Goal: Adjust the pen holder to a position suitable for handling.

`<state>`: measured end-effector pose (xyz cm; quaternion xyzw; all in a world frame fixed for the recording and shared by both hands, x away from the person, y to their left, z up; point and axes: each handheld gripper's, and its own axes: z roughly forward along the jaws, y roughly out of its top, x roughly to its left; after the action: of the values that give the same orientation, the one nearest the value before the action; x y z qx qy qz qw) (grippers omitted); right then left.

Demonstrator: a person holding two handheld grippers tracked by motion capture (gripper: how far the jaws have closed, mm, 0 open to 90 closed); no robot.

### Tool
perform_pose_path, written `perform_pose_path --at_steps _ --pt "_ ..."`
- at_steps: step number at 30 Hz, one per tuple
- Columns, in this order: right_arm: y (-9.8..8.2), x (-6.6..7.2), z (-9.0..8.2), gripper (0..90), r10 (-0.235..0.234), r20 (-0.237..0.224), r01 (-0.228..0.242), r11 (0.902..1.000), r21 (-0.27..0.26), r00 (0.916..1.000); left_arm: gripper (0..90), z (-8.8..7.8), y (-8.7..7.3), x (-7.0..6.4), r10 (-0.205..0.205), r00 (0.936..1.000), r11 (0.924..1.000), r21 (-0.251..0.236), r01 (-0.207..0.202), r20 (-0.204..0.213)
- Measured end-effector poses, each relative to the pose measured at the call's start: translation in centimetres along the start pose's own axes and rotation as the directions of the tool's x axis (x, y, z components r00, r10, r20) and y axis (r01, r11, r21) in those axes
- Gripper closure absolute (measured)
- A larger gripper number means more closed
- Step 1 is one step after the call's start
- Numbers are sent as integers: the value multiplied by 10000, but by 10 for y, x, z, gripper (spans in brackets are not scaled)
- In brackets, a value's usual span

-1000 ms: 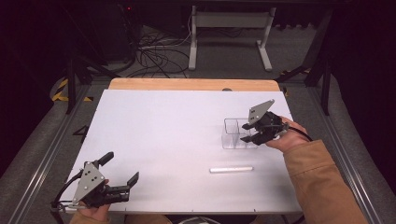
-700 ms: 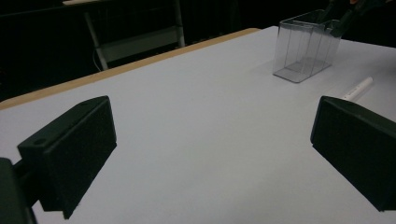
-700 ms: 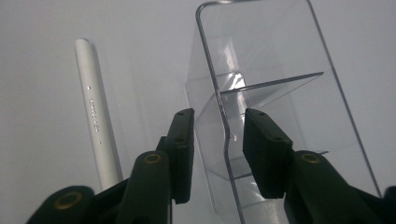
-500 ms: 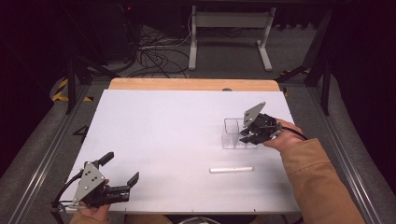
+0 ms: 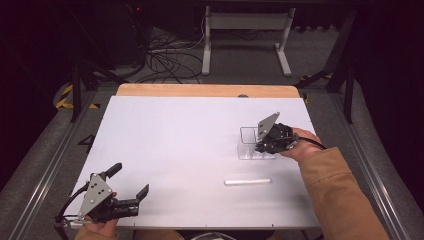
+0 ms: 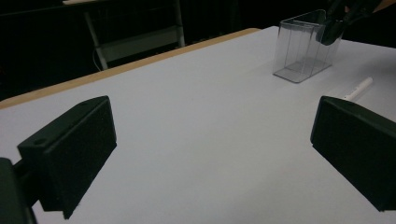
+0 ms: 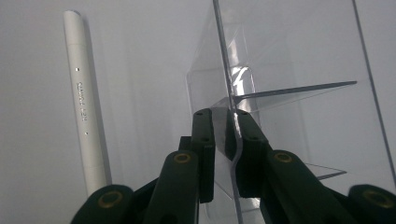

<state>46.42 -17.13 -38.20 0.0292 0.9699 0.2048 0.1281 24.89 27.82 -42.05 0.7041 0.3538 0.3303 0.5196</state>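
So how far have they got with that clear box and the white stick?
Early days, it seems. Done: the right tongs have just been closing and now pinch one wall of the clear box. In hand: holding that box. Probably left: the white stick lies on the table outside the box, untouched, and the left tongs rest open near the front edge.

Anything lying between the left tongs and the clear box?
Nothing: in the high view the white tabletop from the left tongs to the clear box is bare. The white marker lies beside that line, nearer the person.

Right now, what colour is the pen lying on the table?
White pen, clearest in the right gripper view.
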Motion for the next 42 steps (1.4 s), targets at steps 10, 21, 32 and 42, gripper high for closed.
perform_pose_path --at_steps 10,21,32,42 --pt "1 1 -4 849 -362 9 362 9993 -124 9993 10 0 0 0 1 10000 10000 3 -1 -7" --pt "23 10 -18 864 -698 114 705 9939 -844 9975 10 0 0 0 92 9999 10000 32 -92 53" --pt "81 22 -3 869 -993 -303 961 9910 -927 9946 10 1 -1 -1 37 9999 10000 69 -38 110" --pt "126 36 27 873 -1227 -858 1177 9911 -616 9887 10 1 -1 0 27 9999 10000 51 -28 153"
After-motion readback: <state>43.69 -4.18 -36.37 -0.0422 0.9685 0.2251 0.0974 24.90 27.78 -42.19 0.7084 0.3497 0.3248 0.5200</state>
